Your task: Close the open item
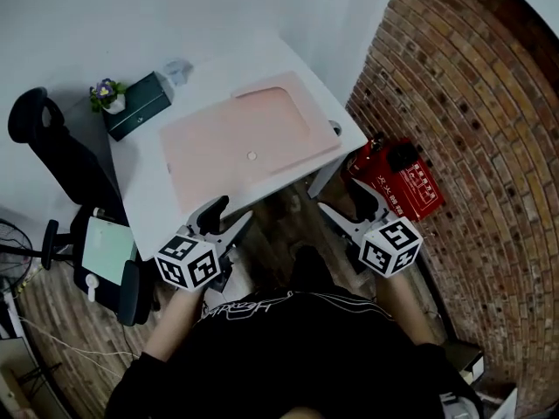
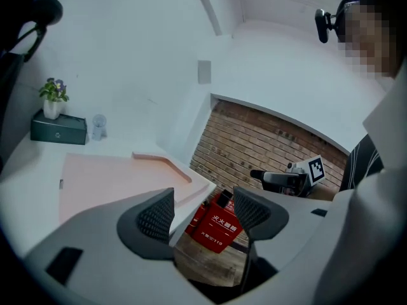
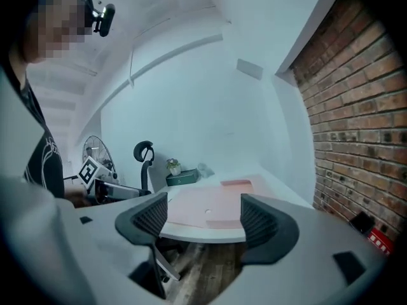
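Note:
A pink mat covers most of the white desk, with a raised pink lip at its far right corner. A small white round thing lies on the mat. At the desk's far left corner stands a dark green box. I cannot tell which item is open. My left gripper hangs open and empty off the desk's near edge. My right gripper is open and empty too, over the floor to the right of the desk. Neither touches anything.
A small potted plant sits on the green box, with a clear glass beside it. A red case stands on the floor against the brick wall. A black office chair is left of the desk.

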`<state>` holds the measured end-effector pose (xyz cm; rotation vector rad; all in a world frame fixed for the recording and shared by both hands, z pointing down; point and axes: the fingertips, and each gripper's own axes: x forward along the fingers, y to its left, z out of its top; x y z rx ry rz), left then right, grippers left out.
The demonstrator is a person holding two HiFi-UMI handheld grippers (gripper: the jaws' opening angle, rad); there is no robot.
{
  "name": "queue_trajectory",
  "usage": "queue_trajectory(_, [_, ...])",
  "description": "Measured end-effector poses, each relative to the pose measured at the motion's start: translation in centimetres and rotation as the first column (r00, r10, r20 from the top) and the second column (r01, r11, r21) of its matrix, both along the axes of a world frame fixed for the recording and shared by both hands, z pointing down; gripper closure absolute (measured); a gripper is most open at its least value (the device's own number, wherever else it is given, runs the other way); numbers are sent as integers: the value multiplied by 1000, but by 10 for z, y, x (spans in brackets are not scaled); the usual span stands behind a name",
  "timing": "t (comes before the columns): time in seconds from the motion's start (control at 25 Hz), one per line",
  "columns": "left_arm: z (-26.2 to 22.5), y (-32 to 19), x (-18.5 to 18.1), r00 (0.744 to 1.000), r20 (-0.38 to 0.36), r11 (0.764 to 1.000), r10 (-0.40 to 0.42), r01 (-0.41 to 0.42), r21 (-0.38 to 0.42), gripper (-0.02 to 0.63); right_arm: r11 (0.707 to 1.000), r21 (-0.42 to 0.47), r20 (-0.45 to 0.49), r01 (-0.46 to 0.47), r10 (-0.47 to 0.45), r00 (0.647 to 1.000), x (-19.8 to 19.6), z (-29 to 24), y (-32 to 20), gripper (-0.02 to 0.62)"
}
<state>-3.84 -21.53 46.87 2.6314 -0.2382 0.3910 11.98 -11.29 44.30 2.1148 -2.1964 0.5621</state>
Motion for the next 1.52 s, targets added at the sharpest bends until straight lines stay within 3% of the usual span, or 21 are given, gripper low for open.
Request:
queue_trajectory(0.32, [4,-58,23,971,52,972,-232,233,-19,311,987,-57,-20,150,-151,988,69,18,-99,246])
queue_trajectory(0.48, [3,-81,28,934,74,937,-348,350,-13,311,971,-116,-30,209,-214,976,98,40,-139,236])
queue_trajectory(0.8, [9,-106,38,849,66,850,-525,527,-18,311,929,-287,-119,235,-278,953,145,108,-195,239])
queue_trajectory(0.96, [17,-104,41,822,62,822,-566,569,-33,311,920,-330,-125,210,-263,957,161,133,-208,239])
queue_trajectory(1.2, [26,-95,29,807,89,807,-584,589,-46,311,906,-392,-147,160,-233,961,169,163,-207,233])
queue_trajectory(1.52, [39,-73,-1,789,120,782,-602,613,-110,311,911,-400,-143,100,-170,975,171,170,-200,262])
